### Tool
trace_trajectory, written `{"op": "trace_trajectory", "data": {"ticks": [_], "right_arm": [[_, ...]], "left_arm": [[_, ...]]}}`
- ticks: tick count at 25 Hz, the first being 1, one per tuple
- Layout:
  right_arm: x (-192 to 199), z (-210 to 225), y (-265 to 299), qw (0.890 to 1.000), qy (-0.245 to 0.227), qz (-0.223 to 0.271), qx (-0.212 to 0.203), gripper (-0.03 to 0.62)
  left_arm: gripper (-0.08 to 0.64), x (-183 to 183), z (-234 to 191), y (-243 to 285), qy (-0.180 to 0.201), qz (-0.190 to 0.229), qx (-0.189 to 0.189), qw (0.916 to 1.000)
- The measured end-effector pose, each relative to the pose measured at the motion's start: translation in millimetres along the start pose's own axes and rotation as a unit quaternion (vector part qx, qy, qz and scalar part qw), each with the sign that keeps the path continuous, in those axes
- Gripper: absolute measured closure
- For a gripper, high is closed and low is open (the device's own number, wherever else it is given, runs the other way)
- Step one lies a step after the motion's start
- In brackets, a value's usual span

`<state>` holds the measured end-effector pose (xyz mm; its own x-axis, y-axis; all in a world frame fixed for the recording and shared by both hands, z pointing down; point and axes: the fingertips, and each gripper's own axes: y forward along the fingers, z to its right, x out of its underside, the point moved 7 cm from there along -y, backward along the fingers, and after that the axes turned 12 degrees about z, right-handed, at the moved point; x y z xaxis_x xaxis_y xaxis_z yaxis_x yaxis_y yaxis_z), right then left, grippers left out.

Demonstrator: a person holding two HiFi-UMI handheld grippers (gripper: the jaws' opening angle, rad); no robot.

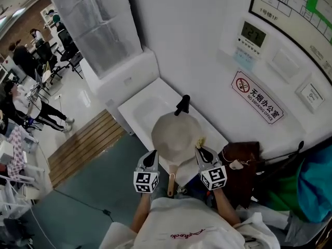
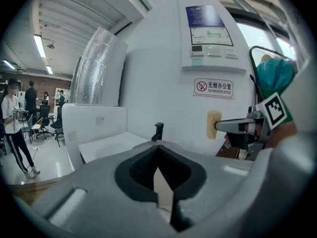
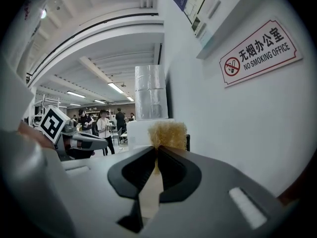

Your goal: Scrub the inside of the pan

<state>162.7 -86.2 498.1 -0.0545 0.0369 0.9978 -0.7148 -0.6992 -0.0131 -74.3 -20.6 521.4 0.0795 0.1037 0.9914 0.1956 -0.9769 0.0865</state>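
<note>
Bright, even indoor light from ceiling strips (image 2: 38,46), which are blown out white. Wall (image 1: 207,45) is bright with no hard glare; floor (image 1: 78,95) shows a pale sheen. Pan (image 1: 174,134) is evenly lit, with only soft shadows around it. Both gripper views have heavy fisheye: black corners, straight lines bowed. Jaws close to the lens are blurred; sponge (image 3: 168,133) is fairly sharp, sign (image 3: 260,51) crisp. Head view bends at its edges too, and small far detail is lost.

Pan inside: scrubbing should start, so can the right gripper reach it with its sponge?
Likely yes: the right gripper holds the sponge at the rim of the pan, nothing between; the left gripper grips the pan.
</note>
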Motion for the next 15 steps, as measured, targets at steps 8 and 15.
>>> {"op": "trace_trajectory", "data": {"ticks": [8, 15], "right_arm": [[7.4, 5.3, 2.4, 1.000, 0.004, -0.008, 0.011, 0.566], [17.7, -2.5, 18.6, 0.999, -0.003, -0.025, 0.022, 0.566]], "left_arm": [[0.560, 3.1, -2.5, 14.6, 0.000, -0.007, 0.013, 0.9999], [0.560, 7.8, -34.4, 22.8, -0.005, -0.014, 0.016, 0.9998]]}}
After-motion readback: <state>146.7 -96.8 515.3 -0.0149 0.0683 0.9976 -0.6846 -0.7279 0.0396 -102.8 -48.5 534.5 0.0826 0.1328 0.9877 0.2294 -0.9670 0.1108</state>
